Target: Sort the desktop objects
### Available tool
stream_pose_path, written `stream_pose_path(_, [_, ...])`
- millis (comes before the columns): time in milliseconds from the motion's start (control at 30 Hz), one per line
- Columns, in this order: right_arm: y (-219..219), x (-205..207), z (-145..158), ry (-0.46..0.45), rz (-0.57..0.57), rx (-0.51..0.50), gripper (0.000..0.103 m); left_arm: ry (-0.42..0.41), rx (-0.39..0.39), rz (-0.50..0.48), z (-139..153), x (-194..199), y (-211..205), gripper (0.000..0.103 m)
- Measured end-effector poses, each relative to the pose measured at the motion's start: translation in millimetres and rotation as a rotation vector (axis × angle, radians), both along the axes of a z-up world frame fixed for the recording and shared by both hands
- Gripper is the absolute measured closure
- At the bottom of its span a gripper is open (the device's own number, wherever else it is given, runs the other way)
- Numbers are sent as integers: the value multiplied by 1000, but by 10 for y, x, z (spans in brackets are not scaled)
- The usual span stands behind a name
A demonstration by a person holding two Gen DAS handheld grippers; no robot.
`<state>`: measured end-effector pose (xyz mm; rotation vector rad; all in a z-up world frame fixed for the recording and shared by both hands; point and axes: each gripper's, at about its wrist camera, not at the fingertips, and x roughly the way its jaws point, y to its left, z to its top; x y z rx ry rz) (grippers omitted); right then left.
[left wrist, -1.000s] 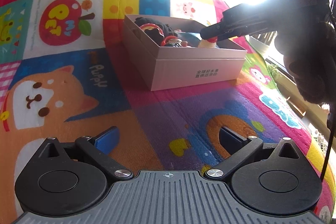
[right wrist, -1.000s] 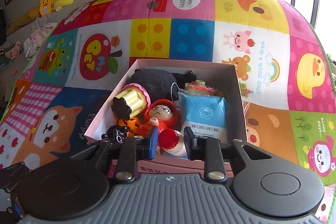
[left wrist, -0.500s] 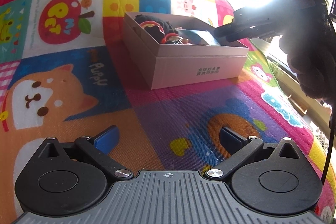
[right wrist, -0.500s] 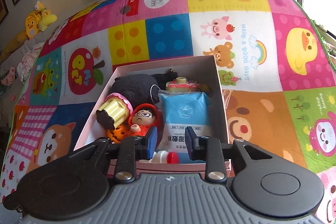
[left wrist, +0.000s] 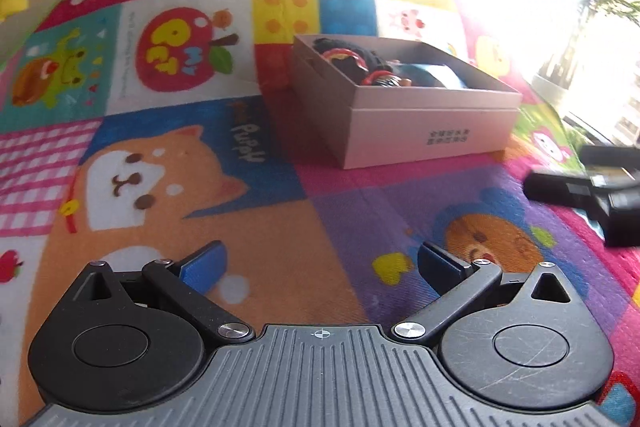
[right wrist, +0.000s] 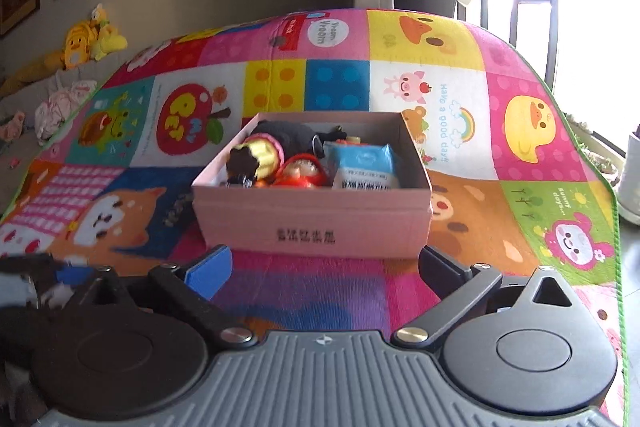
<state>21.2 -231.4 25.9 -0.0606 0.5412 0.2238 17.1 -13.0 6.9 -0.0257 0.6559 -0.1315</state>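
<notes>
A pink cardboard box [right wrist: 312, 223] stands on the colourful play mat [right wrist: 440, 211]. It holds a blue tissue packet [right wrist: 364, 163], a red-hooded figure [right wrist: 300, 173], a yellow cupcake toy [right wrist: 260, 157] and a black plush [right wrist: 284, 133]. My right gripper [right wrist: 326, 267] hangs just in front of the box's near wall, its jaws opening wide with nothing between them. My left gripper [left wrist: 322, 263] is open and empty over the mat, well short of the box [left wrist: 428, 131]. In the left wrist view the right gripper [left wrist: 580, 183] shows at the right edge.
Plush toys [right wrist: 88, 39] and cloth lie on a sofa beyond the mat's far left edge. A bright window and plants are at the right, with a white pot [right wrist: 632, 183] beside the mat. Bare mat surrounds the box.
The right gripper let go of a small red-capped bottle inside the box, drew back from above the box to in front of it, sank lower and opened wide. The left gripper tilted slightly.
</notes>
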Motion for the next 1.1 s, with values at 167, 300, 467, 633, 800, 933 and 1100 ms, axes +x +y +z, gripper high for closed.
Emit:
stream_pose_path(167, [82, -197, -178, 37, 36, -29, 0, 28, 7, 198, 5, -70, 180, 0])
stream_pose_path(300, [24, 59, -282, 154, -14, 10, 0, 35, -14, 197, 45, -26, 152, 0])
stream_pose_path(467, [28, 326, -366, 212, -56, -9, 0, 33, 73, 156, -3, 193, -78, 0])
stream_pose_path(633, [116, 441, -394, 222, -19, -54, 0, 41, 76, 148, -44, 280, -81, 0])
stream_pose_path(800, [167, 552, -408, 213, -48, -48, 0, 38, 81, 149, -47, 258, -93, 0])
stream_pose_path(933, [157, 488, -458, 157, -65, -31, 0, 38, 79, 149, -46, 256, -93, 0])
stream_pose_path(1100, [153, 481, -455, 154, -65, -31, 0, 39, 76, 148, -45, 260, -88, 0])
